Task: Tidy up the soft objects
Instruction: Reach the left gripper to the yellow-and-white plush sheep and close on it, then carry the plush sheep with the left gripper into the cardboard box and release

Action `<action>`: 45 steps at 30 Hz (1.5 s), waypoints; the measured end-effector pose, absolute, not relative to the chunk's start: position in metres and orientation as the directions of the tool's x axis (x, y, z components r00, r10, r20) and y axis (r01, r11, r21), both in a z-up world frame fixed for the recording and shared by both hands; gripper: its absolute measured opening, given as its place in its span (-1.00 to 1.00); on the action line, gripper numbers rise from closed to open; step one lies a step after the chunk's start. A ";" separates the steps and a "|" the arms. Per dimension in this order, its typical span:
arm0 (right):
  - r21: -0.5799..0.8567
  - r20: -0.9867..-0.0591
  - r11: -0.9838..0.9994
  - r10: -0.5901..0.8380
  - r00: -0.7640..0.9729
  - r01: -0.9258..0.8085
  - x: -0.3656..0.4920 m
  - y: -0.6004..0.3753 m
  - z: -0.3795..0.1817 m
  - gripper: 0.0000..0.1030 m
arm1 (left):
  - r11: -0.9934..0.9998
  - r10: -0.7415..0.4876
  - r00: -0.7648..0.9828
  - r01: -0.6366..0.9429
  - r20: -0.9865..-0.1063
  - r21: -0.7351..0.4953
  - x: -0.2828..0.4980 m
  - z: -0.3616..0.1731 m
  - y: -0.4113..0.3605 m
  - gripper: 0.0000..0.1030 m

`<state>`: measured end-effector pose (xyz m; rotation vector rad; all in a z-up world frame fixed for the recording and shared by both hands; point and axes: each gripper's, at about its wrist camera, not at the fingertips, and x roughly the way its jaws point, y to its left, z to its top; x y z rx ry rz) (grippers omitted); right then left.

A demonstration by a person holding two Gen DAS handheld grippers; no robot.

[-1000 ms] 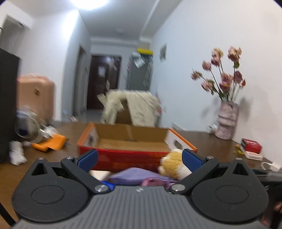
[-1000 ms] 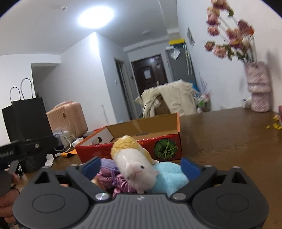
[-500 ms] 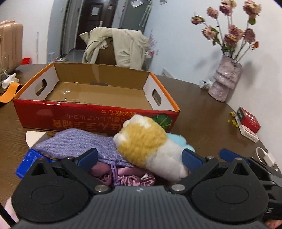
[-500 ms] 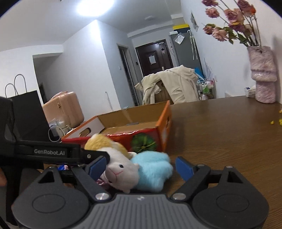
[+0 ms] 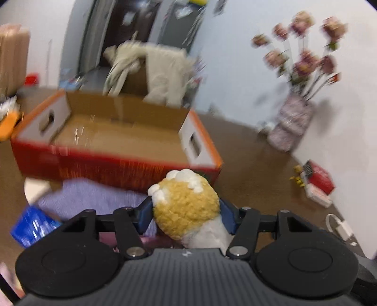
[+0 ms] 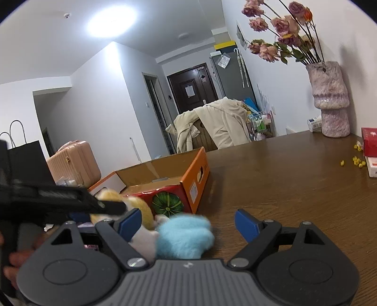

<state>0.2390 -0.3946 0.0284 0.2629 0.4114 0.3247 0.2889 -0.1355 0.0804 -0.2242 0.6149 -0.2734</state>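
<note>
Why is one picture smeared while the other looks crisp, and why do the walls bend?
Left wrist view: motion blur smears the cardboard box and flowers, though the plush toy near the lens stays fairly sharp. Right wrist view: mostly crisp, with ceiling-light glare. Both use fisheye lenses, which curve straight lines and darken the corners.

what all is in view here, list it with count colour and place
box: 1, red and orange, on the table, open
plush: 1, yellow and white, in front of the box
blue fluff: 1, light blue, beside the plush
pouch: 1, lilac, left of the plush
vase: 1, pink, with dried roses, far right by the wall
suitcase: 1, pink, behind the table
left tongs: just closing, pads on the plush
right tongs: open around the blue fluff
</note>
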 end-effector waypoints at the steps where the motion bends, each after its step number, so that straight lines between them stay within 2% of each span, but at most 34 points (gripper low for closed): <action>1: 0.306 -0.345 0.916 0.360 0.867 -0.259 0.239 -0.392 0.030 0.67 | 0.937 -0.326 0.800 0.203 -0.504 -0.284 0.284 0.089 -0.129 0.15; 6: 0.267 -0.325 0.913 0.385 0.864 -0.307 0.241 -0.370 0.046 0.67 | 0.900 -0.398 0.831 0.272 -0.388 -0.342 0.273 0.130 -0.074 0.15; 9: 0.253 -0.311 0.904 0.413 0.856 -0.345 0.245 -0.354 0.055 0.67 | 0.810 -0.541 0.761 0.356 -0.359 -0.466 0.269 0.132 -0.034 0.15; 11: 0.243 -0.303 0.895 0.436 0.848 -0.373 0.246 -0.340 0.060 0.67 | 0.739 -0.641 0.679 0.421 -0.357 -0.526 0.265 0.122 -0.016 0.16; 15: 0.231 -0.325 0.875 0.482 0.814 -0.426 0.253 -0.310 0.062 0.67 | 0.747 -0.644 0.631 0.394 -0.433 -0.536 0.268 0.091 0.005 0.15; 19: 0.226 -0.362 0.838 0.545 0.756 -0.496 0.263 -0.274 0.060 0.67 | 0.691 -0.694 0.584 0.375 -0.422 -0.618 0.287 0.065 0.032 0.15; 22: 0.205 -0.393 0.834 0.550 0.737 -0.513 0.268 -0.252 0.059 0.65 | 0.690 -0.687 0.610 0.376 -0.395 -0.619 0.298 0.064 0.046 0.15; 30: 0.167 -0.386 0.843 0.533 0.753 -0.511 0.272 -0.220 0.077 0.65 | 0.693 -0.674 0.673 0.430 -0.306 -0.579 0.323 0.088 0.070 0.08; 35: 0.264 -0.374 0.808 0.590 0.716 -0.527 0.293 -0.210 0.088 0.65 | 0.710 -0.630 0.731 0.405 -0.263 -0.575 0.352 0.098 0.077 0.05; 42: 0.424 -0.308 0.708 0.699 0.645 -0.565 0.341 -0.203 0.099 0.65 | 0.732 -0.593 0.758 0.369 -0.270 -0.572 0.402 0.109 0.074 0.02; 44: 0.436 -0.326 0.693 0.716 0.617 -0.574 0.357 -0.194 0.098 0.66 | 0.728 -0.593 0.761 0.369 -0.262 -0.577 0.416 0.112 0.070 0.02; 45: 0.438 -0.340 0.690 0.720 0.605 -0.576 0.367 -0.189 0.096 0.58 | 0.724 -0.595 0.762 0.370 -0.255 -0.582 0.422 0.112 0.068 0.02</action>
